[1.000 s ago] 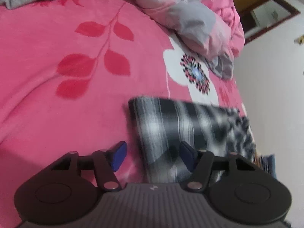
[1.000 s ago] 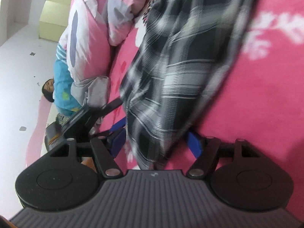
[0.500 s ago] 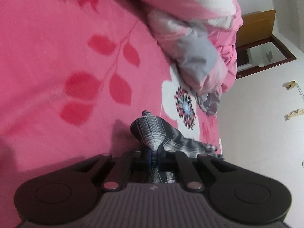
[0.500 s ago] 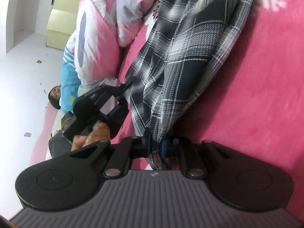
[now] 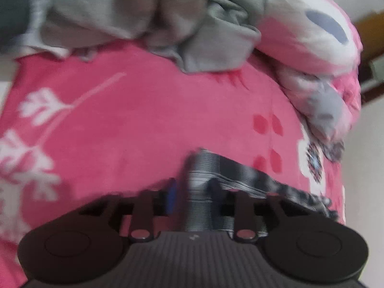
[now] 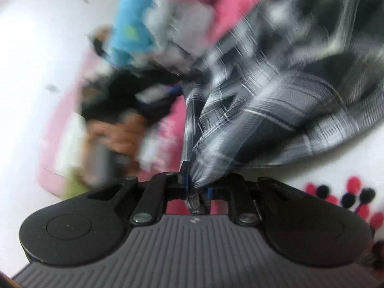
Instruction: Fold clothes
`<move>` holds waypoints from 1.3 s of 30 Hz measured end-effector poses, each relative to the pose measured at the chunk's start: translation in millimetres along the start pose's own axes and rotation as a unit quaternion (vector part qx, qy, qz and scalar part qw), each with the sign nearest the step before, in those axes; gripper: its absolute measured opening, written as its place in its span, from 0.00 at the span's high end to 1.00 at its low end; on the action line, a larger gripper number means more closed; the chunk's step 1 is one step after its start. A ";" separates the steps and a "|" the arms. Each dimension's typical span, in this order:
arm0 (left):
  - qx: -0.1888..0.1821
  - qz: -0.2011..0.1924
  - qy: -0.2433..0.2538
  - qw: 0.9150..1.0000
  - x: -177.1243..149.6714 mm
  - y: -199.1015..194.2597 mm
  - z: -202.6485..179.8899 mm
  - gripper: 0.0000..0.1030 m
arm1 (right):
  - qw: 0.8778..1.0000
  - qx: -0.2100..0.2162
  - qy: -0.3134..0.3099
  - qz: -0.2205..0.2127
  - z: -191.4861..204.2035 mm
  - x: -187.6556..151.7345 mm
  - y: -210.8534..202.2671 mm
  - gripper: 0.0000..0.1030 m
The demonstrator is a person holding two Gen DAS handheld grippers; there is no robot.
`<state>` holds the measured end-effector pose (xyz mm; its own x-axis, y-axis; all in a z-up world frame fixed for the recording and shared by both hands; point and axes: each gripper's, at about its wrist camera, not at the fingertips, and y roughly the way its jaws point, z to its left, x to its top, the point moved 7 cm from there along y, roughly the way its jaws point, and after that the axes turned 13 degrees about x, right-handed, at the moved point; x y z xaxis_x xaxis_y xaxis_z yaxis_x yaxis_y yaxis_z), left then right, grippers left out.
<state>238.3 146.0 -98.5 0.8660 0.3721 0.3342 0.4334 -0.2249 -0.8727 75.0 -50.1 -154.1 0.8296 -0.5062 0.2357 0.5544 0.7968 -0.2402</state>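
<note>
The plaid cloth [image 6: 276, 100] is pinched at one bunched edge by the right gripper [image 6: 195, 189] and at another by the left gripper [image 5: 198, 192], so it is held slack between the two above the pink bedspread [image 5: 134, 124] rather than laid flat; a fold seems to be under way, with laying down and squaring left. In the right view, heavily blurred, the left gripper is seen at ten o'clock, gripped by a hand [image 6: 117, 134]. A grey garment [image 5: 148, 16] is heaped at twelve o'clock in the left view.
</note>
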 end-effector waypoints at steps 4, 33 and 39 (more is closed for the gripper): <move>-0.019 -0.060 0.016 0.998 -11.8 -64.2 -6.0 0.60 | 0.999 0.026 0.012 -0.015 2.0 -0.4 -36.5 0.57; -0.106 -0.134 0.067 0.983 -202.0 -238.9 -15.8 0.42 | 0.944 -0.008 -0.299 -0.142 68.6 -45.1 -260.1 0.20; -0.108 -0.073 -0.023 0.991 -186.4 -120.1 24.8 0.44 | 0.952 -0.010 -0.278 -0.126 66.4 -45.5 -248.3 0.20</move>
<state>18.6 126.0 -64.8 0.7796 0.4542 0.4312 0.6016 -0.3515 -0.7174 -104.8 -203.0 -42.6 0.5106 -0.4233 0.7484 0.7371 0.6636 -0.1276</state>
